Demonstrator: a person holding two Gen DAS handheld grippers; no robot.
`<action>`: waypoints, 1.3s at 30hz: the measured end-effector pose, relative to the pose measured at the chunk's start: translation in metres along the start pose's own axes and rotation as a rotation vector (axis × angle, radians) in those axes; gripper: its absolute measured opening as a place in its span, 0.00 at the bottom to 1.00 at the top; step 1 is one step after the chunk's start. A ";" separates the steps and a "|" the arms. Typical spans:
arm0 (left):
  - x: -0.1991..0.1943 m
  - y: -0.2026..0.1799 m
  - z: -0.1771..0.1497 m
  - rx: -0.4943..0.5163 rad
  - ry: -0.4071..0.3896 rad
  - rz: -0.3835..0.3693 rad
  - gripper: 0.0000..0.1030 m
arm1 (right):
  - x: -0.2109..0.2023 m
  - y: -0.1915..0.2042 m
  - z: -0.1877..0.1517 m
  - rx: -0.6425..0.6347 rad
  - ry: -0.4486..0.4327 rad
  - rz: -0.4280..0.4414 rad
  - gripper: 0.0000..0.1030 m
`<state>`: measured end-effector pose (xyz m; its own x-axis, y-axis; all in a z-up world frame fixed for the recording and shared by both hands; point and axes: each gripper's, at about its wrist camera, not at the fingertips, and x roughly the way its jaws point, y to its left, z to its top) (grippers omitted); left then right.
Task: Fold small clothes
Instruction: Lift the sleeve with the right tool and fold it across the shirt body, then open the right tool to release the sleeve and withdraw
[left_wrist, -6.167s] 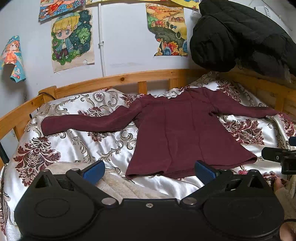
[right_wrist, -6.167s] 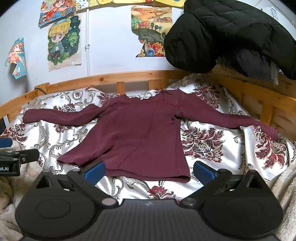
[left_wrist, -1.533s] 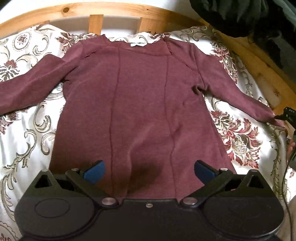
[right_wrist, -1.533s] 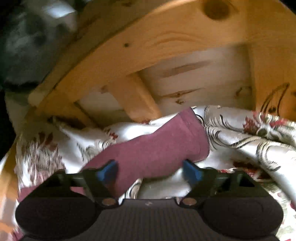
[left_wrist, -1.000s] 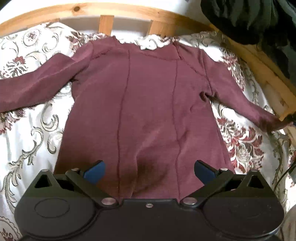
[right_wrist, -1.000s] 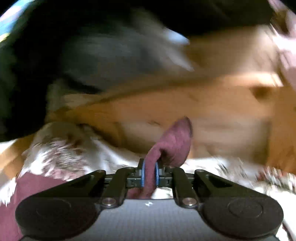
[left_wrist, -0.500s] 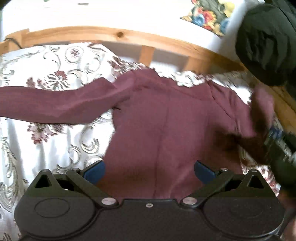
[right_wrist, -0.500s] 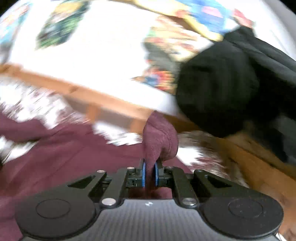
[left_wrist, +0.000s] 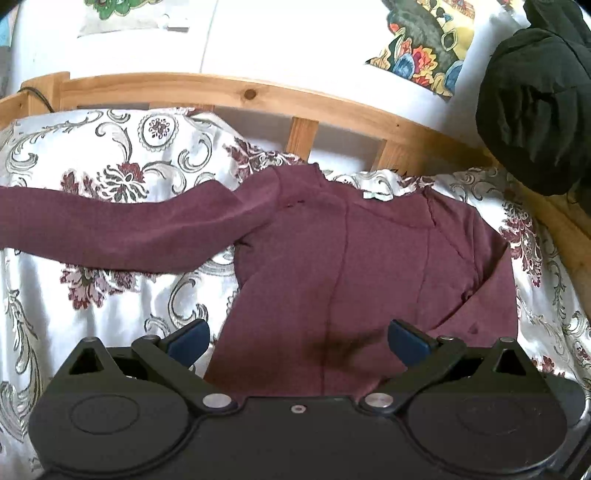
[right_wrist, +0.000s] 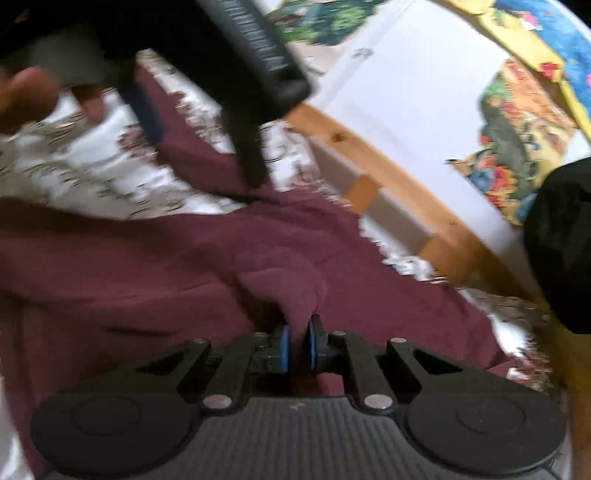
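Right gripper (right_wrist: 297, 345) sat nearest in its own view, jaws pinched almost together on a bunched fold of the maroon top (left_wrist: 351, 266), the cuff end of a sleeve (right_wrist: 280, 284) by the look of it, humped up just past the blue pads (right_wrist: 283, 345). That sleeve lay over the body of the top (right-wrist view heavily blurred, so the exact edge was hard to place).

Left gripper (left_wrist: 297, 341) stood wide open over the lower part of the top, nothing between its fingers (left_wrist: 188, 338), which were clear of the cloth as far as could be told. In the right-wrist view the same gripper (right_wrist: 195, 122) showed upper left as a dark tilted shape, with a blurred hand (right_wrist: 27, 96) beside it.

The top lay flat on a floral bedspread (left_wrist: 110, 155), its other sleeve (left_wrist: 110, 229) stretched straight out to the left, while the right side was folded in over the body.

Beyond it ran the wooden bed rail (left_wrist: 258, 96), then a white wall with a colourful poster (left_wrist: 424, 48). A black jacket (left_wrist: 535, 122) hung at far right.
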<state>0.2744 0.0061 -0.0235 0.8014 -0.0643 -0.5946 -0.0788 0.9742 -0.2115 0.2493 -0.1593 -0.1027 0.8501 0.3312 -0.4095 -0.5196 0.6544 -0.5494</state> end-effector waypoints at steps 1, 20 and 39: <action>0.001 0.001 0.000 -0.003 0.000 -0.001 0.99 | 0.001 0.002 -0.003 -0.002 0.004 0.023 0.18; 0.041 0.001 -0.008 -0.029 0.176 -0.032 0.99 | -0.044 -0.062 -0.009 0.297 0.061 0.034 0.83; 0.084 -0.019 -0.038 0.157 0.426 0.096 0.99 | 0.017 -0.187 -0.111 0.982 0.184 -0.266 0.09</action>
<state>0.3206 -0.0260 -0.0991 0.4770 -0.0235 -0.8786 -0.0237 0.9989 -0.0396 0.3514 -0.3512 -0.0884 0.8583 0.0394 -0.5117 0.0525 0.9851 0.1639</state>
